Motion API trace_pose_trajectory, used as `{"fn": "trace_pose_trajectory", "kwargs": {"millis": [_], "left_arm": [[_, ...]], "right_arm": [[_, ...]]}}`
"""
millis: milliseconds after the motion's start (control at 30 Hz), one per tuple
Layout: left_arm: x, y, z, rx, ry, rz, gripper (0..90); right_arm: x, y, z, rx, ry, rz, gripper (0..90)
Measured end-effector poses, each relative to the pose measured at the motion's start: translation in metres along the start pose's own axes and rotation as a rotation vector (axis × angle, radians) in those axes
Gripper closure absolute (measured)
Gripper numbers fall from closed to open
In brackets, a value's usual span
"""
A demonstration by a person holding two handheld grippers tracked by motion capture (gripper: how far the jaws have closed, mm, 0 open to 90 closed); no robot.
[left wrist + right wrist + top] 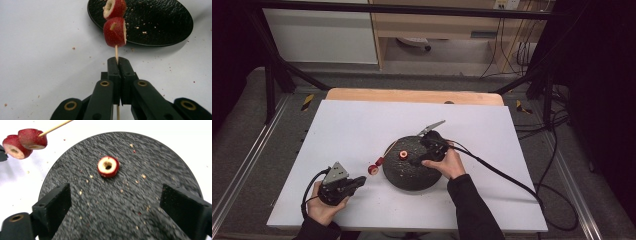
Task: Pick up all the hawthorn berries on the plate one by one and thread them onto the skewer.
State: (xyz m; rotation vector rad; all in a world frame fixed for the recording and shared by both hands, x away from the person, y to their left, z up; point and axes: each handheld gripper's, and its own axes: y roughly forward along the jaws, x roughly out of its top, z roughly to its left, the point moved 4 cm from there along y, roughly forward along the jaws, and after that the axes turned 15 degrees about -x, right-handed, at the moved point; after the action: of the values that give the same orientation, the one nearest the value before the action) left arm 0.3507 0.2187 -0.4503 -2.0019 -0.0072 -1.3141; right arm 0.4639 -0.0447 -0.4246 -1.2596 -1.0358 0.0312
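Note:
My left gripper (pixel 361 180) is shut on the lower end of a thin wooden skewer (pixel 116 51) at the table's front left. Two red fruit pieces (pixel 115 32) are threaded on the skewer just past the jaws, beside the rim of a black round plate (pixel 408 176). One red ring-shaped fruit slice (pixel 108 166) lies on the plate (pixel 150 172). My right gripper (pixel 117 196) hovers over the plate's near side, open wide, with nothing between its jaws and the slice ahead of them. In the high view the right gripper (pixel 419 150) sits over the plate's right part.
The plate stands in the middle of a white table top (pixel 362 125) scattered with small crumbs. Black cables (pixel 502 172) trail off to the right. A metal frame (pixel 272 90) and shelving stand beyond the far edge.

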Motion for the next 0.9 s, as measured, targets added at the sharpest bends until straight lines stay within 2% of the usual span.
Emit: {"fn": "trace_pose_trajectory", "kwargs": {"millis": [133, 300, 500, 700, 800, 900], "left_arm": [[0.0, -0.001, 0.002, 0.003, -0.001, -0.004, 88.5], [-0.001, -0.001, 0.004, 0.011, -0.006, -0.002, 88.5], [-0.001, -0.001, 0.005, 0.013, -0.011, -0.002, 88.5], [-0.001, -0.001, 0.005, 0.014, -0.012, 0.002, 88.5], [-0.001, 0.0, 0.005, 0.013, -0.013, 0.002, 88.5], [-0.001, 0.0, 0.005, 0.011, -0.013, 0.002, 88.5]], "right_arm": [[0.012, 0.009, 0.005, -0.014, -0.024, 0.039, 12.9], [0.023, 0.019, 0.011, -0.016, -0.023, 0.064, 17.9], [0.03, 0.032, 0.012, -0.021, -0.007, 0.093, 26.7], [0.034, 0.041, 0.014, -0.009, 0.051, 0.121, 36.4], [0.034, 0.046, 0.015, -0.006, 0.05, 0.133, 40.4], [0.034, 0.049, 0.015, -0.003, 0.071, 0.143, 44.1]]}}
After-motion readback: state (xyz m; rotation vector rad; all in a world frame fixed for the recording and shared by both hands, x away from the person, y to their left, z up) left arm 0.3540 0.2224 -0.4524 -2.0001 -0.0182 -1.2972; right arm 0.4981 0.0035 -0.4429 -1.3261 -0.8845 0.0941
